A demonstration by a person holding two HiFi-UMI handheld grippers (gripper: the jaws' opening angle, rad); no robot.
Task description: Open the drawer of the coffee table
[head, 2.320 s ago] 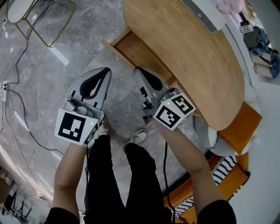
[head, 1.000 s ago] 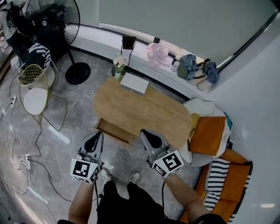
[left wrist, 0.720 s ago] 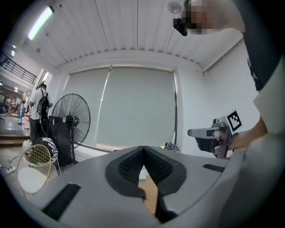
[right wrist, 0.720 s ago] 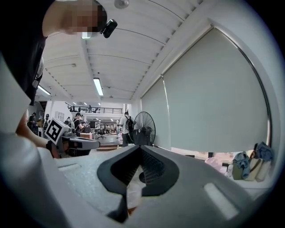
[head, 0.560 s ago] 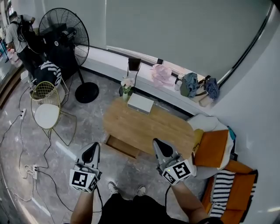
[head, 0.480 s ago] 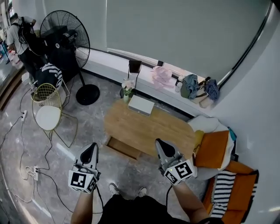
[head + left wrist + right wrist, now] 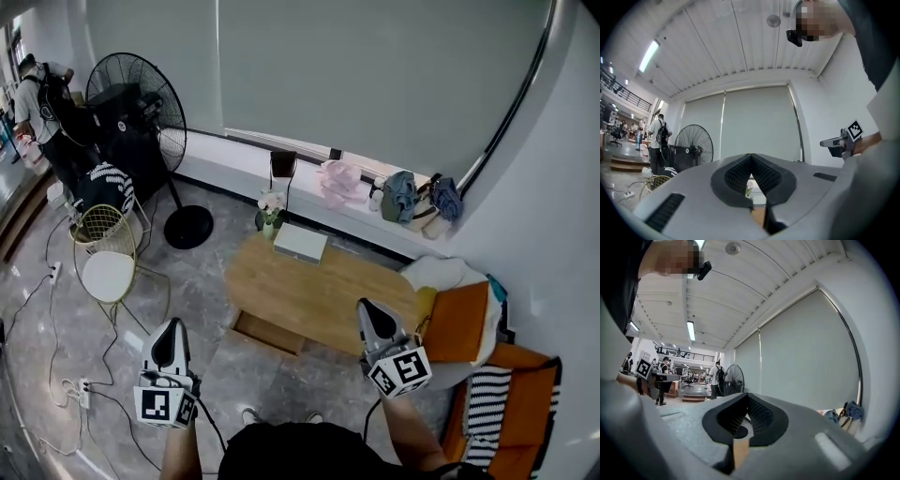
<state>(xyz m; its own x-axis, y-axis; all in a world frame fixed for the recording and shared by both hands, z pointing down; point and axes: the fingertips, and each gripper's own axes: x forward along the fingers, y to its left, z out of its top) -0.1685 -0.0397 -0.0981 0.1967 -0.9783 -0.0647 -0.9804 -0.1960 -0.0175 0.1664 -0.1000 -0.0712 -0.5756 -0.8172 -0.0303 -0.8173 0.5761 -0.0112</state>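
Observation:
The oval wooden coffee table (image 7: 319, 286) stands on the grey floor below me in the head view. Its drawer (image 7: 268, 333) is pulled out at the near left side. My left gripper (image 7: 169, 339) hangs over the floor left of the table, well apart from it. My right gripper (image 7: 372, 319) is held above the table's near right end. Both point level toward the window wall. In each gripper view the jaws meet at their tips, left gripper (image 7: 750, 156) and right gripper (image 7: 747, 396), with nothing between them.
A white box (image 7: 300, 243) and a small flower vase (image 7: 270, 214) sit at the table's far edge. A standing fan (image 7: 141, 103) and wire chair (image 7: 105, 251) are at left, cables on the floor, an orange cushion (image 7: 457, 322) at right, bags (image 7: 408, 199) on the window ledge.
Both grippers have risen and drawn back from the open drawer. The head view has lifted from straight down on the table to the whole room.

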